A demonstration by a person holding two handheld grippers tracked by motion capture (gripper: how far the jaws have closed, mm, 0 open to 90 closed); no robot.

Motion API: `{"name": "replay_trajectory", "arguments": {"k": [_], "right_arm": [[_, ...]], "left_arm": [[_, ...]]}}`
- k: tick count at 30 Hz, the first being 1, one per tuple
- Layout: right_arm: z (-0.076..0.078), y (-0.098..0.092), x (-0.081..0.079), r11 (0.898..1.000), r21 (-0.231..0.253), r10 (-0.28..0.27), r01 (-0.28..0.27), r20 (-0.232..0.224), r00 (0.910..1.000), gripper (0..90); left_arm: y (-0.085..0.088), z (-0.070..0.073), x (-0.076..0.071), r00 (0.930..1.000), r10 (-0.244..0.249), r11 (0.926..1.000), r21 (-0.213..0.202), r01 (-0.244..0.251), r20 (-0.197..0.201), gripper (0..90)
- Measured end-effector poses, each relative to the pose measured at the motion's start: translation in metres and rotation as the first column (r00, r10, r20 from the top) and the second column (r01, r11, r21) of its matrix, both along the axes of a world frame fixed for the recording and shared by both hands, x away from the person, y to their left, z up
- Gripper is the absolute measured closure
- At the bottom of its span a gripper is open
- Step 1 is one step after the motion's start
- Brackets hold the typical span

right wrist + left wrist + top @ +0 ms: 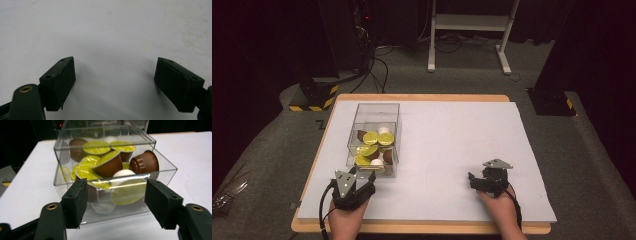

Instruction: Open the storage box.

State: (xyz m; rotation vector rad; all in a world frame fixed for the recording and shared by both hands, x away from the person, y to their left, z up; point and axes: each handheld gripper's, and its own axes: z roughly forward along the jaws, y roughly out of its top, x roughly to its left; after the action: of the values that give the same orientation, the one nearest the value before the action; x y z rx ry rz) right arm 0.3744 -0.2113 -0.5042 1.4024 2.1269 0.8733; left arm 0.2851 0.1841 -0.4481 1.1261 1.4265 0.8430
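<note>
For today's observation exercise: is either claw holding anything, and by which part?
Nothing is held. The left claw stands open at the near wall of the clear box of capsules; the right claw is open over bare table.

Each bare hand holds a black two-jaw gripper: the left gripper (pixel 362 176) and the right gripper (pixel 473 180) both carry a grey three-cornered plate on top and trail a black cable. The left gripper's thick, dark, block-shaped pads (pixel 75 202) have small screw holes. Brass-coloured rivets sit on the arms behind the pads.

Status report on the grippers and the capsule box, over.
Left gripper open at the near end of the clear box, not gripping. Right gripper open over bare table. Box full of capsules. Nothing in the way.
</note>
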Motion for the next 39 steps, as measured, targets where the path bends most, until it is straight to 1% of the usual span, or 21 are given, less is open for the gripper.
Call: {"name": "replay_trajectory", "arguments": {"k": [2, 3, 6, 9, 13, 17, 21, 22, 24, 25, 29, 32, 34, 35, 37, 39], "right_arm": [[0.0, 0.0, 0.0, 1.0, 0.0, 0.0, 0.0, 0.0, 1.0, 17.2], [0.0, 0.0, 0.0, 1.0, 0.0, 0.0, 0.0, 0.0, 1.0, 17.2], [0.0, 0.0, 0.0, 1.0, 0.0, 0.0, 0.0, 0.0, 1.0, 17.2], [0.0, 0.0, 0.0, 1.0, 0.0, -0.001, 0.001, 0.0, 1.0, 17.2], [0.0, 0.0, 0.0, 1.0, 0.0, 0.0, 0.0, 0.0, 1.0, 17.2], [0.0, 0.0, 0.0, 1.0, 0.0, 0.0, 0.0, 0.0, 1.0, 17.1], [0.0, 0.0, 0.0, 1.0, 0.0, 0.0, 0.0, 0.0, 1.0, 17.2], [0.0, 0.0, 0.0, 1.0, 0.0, 0.0, 0.0, 0.0, 1.0, 17.2], [0.0, 0.0, 0.0, 1.0, 0.0, 0.0, 0.0, 0.0, 1.0, 17.2], [0.0, 0.0, 0.0, 1.0, 0.0, 0.0, 0.0, 0.0, 1.0, 17.2], [0.0, 0.0, 0.0, 1.0, 0.0, 0.0, 0.0, 0.0, 1.0, 17.2], [0.0, 0.0, 0.0, 1.0, 0.0, 0.0, 0.0, 0.0, 1.0, 17.2], [0.0, 0.0, 0.0, 1.0, -0.001, 0.0, 0.0, 0.0, 1.0, 17.2], [0.0, 0.0, 0.0, 1.0, -0.001, 0.0, 0.0, 0.0, 1.0, 17.2], [0.0, 0.0, 0.0, 1.0, 0.0, -0.001, 0.001, -0.001, 1.0, 17.2], [0.0, 0.0, 0.0, 1.0, -0.001, 0.0, 0.0, 0.0, 1.0, 17.2]], "left_arm": [[0.005, 0.004, 0.0, 0.9997, 0.011, 0.9999, -0.003, -0.011, 0.022, 39.0], [0.008, 0.006, 0.001, 0.9994, 0.018, 0.9998, -0.012, -0.018, 0.031, 40.7], [0.014, 0.011, 0.004, 0.9984, 0.031, 0.9993, -0.021, -0.03, 0.047, 43.3], [0.023, 0.014, 0.009, 0.9978, 0.04, 0.9991, -0.013, -0.039, 0.053, 47.1], [0.037, 0.015, 0.019, 0.997, 0.051, 0.9986, -0.017, -0.05, 0.058, 52.2], [0.045, 0.013, 0.027, 0.9975, 0.049, 0.9986, -0.023, -0.048, 0.051, 55.8], [0.054, 0.01, 0.037, 0.9989, 0.037, 0.9985, -0.042, -0.036, 0.029, 60.6], [0.056, 0.008, 0.039, 0.9991, 0.034, 0.9988, -0.037, -0.033, 0.025, 62.3], [0.057, 0.006, 0.043, 0.9995, 0.026, 0.9983, -0.053, -0.025, 0.017, 64.6], [0.059, 0.004, 0.044, 0.9998, 0.016, 0.9986, -0.05, -0.015, 0.011, 65.7], [0.059, -0.001, 0.046, 0.9998, 0.015, 0.9979, -0.064, -0.014, 0.01, 70.4], [0.058, -0.004, 0.045, 0.9999, 0.012, 0.9983, -0.057, -0.012, 0.012, 73.9], [0.057, -0.005, 0.045, 0.9995, 0.024, 0.9975, -0.066, -0.023, 0.022, 75.6], [0.058, -0.006, 0.044, 0.9995, 0.024, 0.9979, -0.06, -0.023, 0.02, 76.5], [0.06, -0.006, 0.043, 0.9993, 0.029, 0.9978, -0.061, -0.027, 0.023, 78.2], [0.06, -0.006, 0.044, 0.999, 0.035, 0.9969, -0.071, -0.033, 0.028, 79.2]]}}
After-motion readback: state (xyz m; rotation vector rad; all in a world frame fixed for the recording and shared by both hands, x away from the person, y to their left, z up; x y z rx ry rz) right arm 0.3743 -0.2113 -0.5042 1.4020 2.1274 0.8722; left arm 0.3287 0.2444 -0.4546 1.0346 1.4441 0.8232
